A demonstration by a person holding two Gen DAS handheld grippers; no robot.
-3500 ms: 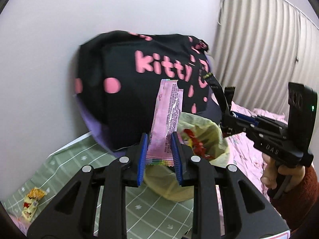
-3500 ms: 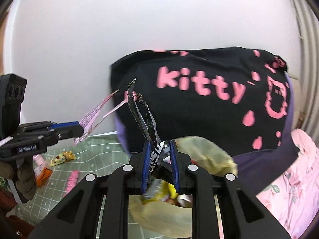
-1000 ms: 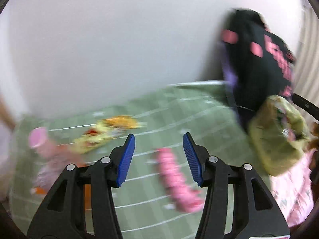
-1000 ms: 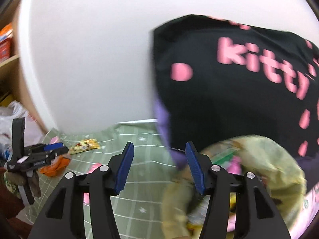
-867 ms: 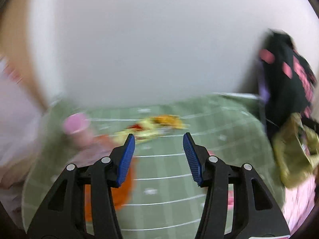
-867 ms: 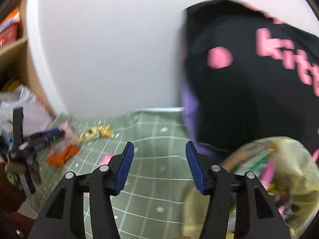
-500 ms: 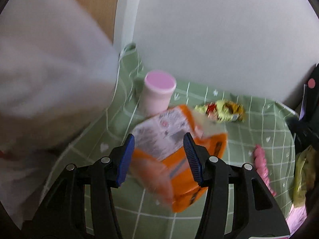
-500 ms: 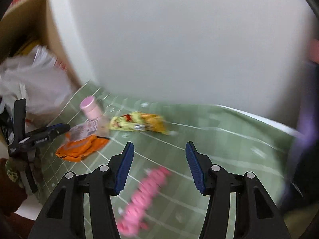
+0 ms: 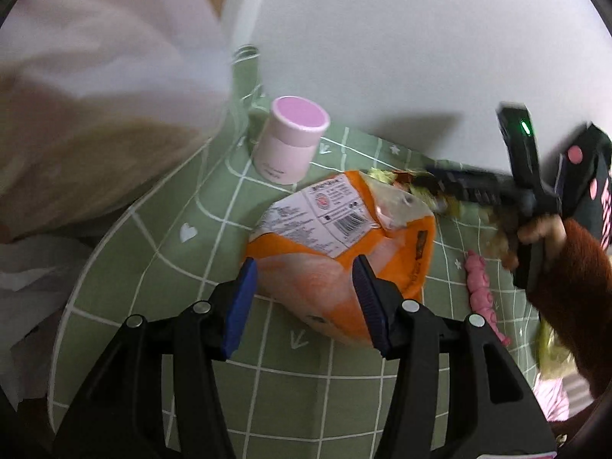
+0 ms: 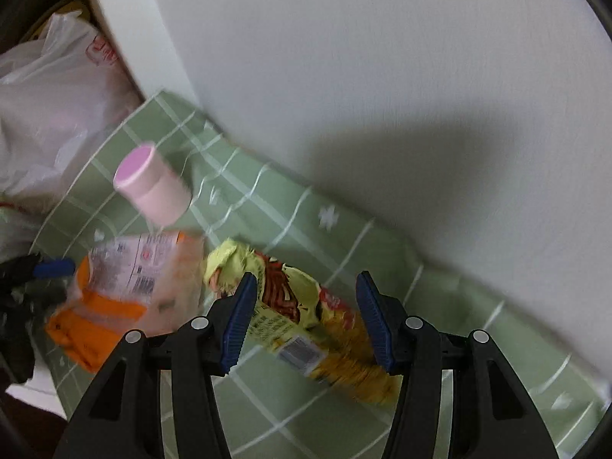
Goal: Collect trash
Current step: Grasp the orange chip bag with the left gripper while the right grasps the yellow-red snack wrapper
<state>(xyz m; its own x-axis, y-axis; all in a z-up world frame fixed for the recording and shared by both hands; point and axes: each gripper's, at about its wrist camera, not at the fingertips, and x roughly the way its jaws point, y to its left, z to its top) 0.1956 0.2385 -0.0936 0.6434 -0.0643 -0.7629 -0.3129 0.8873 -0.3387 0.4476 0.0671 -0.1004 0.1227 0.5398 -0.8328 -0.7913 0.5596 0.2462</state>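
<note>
Grippers, ours, hover gaping and empty over the green tablecloth (image 9: pixel 160 267), left gripper (image 9: pixel 302 302) straddling an orange wrapper (image 9: pixel 363 267), right gripper (image 10: pixel 306 321) over a yellow wrapper (image 10: pixel 306 317), ready to pinch both, pink jar (image 9: pixel 290 141) beyond near the wall edge.

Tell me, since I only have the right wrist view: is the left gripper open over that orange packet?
Observer: Yes. The left gripper is open, its blue pads framing the near end of the orange packet; I cannot tell whether they touch it.
Operator: Any trash outside my view?
Observer: A bumpy pink packet lies on the green cloth to the right of the orange one, apart from it.
Operator: Can you see my gripper from there?
Observer: Yes. The right gripper reaches in from the right, tips at the yellow wrapper behind the orange packet.
</note>
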